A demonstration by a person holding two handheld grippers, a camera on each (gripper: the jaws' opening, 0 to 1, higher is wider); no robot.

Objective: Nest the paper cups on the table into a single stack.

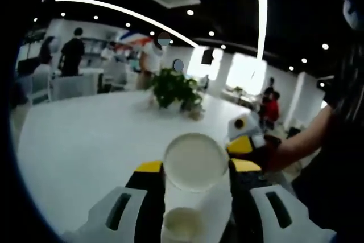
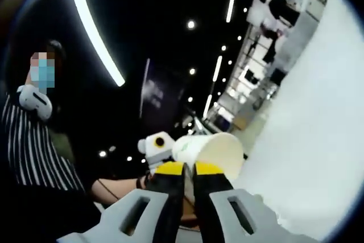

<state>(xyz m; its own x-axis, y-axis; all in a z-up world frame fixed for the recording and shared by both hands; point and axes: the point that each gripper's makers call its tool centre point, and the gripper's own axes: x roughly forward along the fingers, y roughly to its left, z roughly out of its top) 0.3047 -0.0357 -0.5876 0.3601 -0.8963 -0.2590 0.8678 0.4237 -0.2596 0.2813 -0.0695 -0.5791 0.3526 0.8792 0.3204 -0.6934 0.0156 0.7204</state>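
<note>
Over the table: we carry cups in both grippers.
Left gripper: clamps our paper cup.
Right gripper: nearly closed, pinching the rim of another paper cup.

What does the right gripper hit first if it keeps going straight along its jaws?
Probably the white paper cup, lying just beyond the right gripper, whose yellow-tipped jaws stand nearly closed. The other gripper sits beside that cup. Depth is unclear, so contact is likely, not certain.

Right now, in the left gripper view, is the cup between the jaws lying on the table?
No: the paper cup is held up between the left gripper jaws, mouth toward the camera.
</note>
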